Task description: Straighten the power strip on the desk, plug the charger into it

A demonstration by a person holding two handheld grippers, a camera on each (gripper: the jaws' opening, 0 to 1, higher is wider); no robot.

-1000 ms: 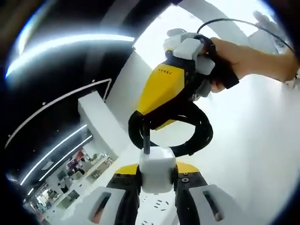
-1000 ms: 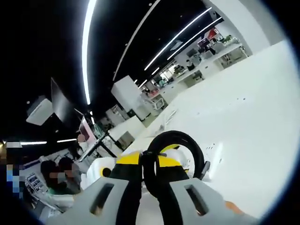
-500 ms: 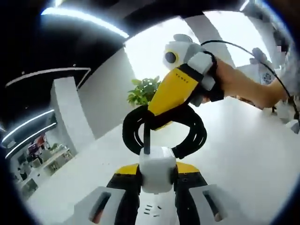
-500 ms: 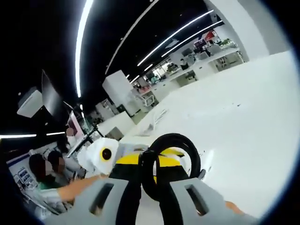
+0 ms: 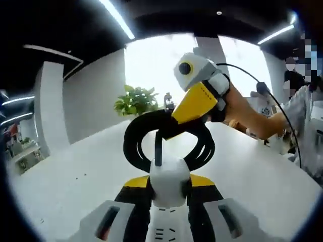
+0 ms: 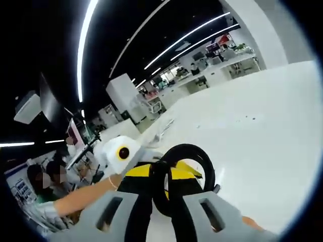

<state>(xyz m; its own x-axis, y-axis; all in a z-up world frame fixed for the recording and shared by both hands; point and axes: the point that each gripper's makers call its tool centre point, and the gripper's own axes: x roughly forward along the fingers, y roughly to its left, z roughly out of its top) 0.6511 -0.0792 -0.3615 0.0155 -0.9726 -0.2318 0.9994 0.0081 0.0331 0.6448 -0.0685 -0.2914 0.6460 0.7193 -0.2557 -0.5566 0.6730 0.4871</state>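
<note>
My left gripper (image 5: 170, 185) is shut on a white cube charger (image 5: 169, 182), whose black lead rises straight from its top. Just beneath it lies the white power strip (image 5: 168, 233), its socket slots showing between the jaws. The lead runs into a black coiled cable (image 5: 137, 138). My right gripper (image 5: 170, 127), yellow and black and held by a hand, comes in from the right and is shut on that coil. In the right gripper view, my right gripper (image 6: 162, 187) pinches the cable loop (image 6: 206, 161) above the white desk (image 6: 262, 126).
The white desk (image 5: 75, 176) spreads out all around. A potted plant (image 5: 135, 101) stands at its far edge. A person's forearm (image 6: 83, 196) reaches in from the left, and people sit at the right (image 5: 303, 101). Office furniture (image 6: 126, 96) lies beyond.
The left gripper view has swung round, bringing the plant and people into sight; charger and coil stay gripped. In the right gripper view, a forearm has come in from the left.
</note>
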